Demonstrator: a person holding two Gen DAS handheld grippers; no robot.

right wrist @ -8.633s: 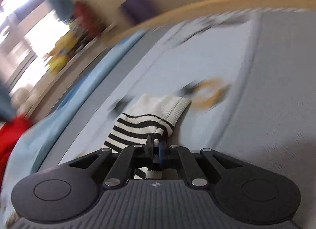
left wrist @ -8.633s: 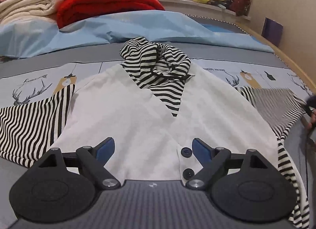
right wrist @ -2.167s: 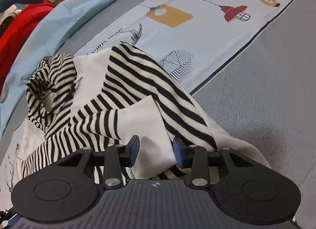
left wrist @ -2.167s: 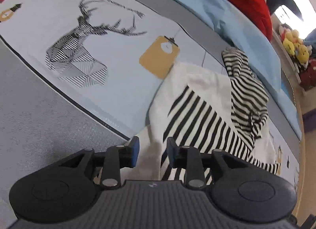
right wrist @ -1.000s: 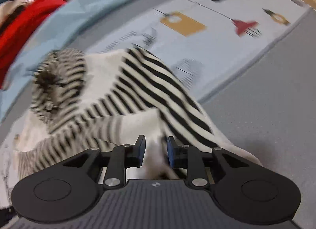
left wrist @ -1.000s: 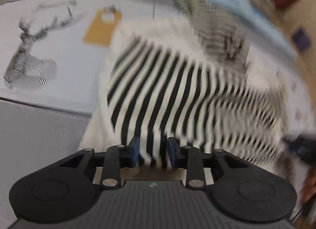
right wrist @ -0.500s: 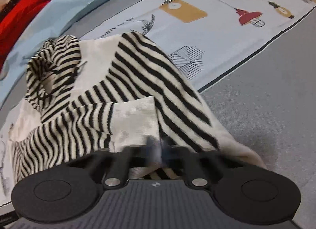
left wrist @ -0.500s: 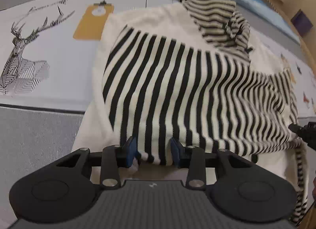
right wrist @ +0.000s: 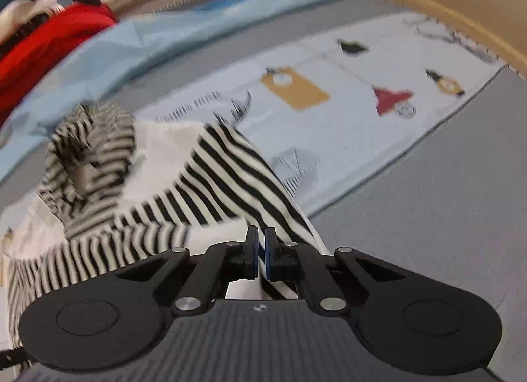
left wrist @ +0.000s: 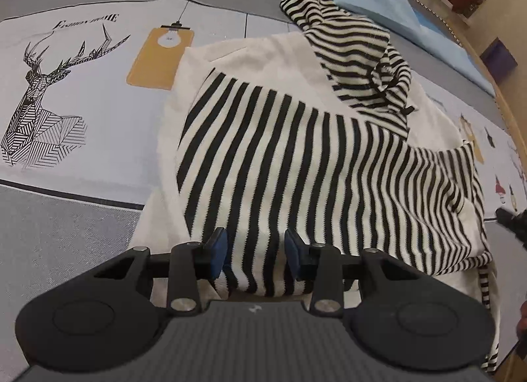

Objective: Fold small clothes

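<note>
The white hooded sweater (left wrist: 296, 92) lies flat, both black-striped sleeves (left wrist: 296, 164) folded across its front.

L tool (left wrist: 255, 252) low, jaws spread apart w/ striped sleeve (left wrist: 296, 164) between them. R tool (right wrist: 259, 255) low, jaws pinched tight on striped sleeve edge.

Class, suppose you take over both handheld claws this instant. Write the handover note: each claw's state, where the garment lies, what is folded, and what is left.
Left claw: open, jaws either side of the striped sleeve's near edge, gripping nothing.
Right claw: shut on the sweater's striped fabric at its right side.
Sweater: on the printed bedspread, striped hood at the far end.
Done: both striped sleeves lie folded across the white body.
Left: probably fold the body to a compact shape and smooth it.
</note>
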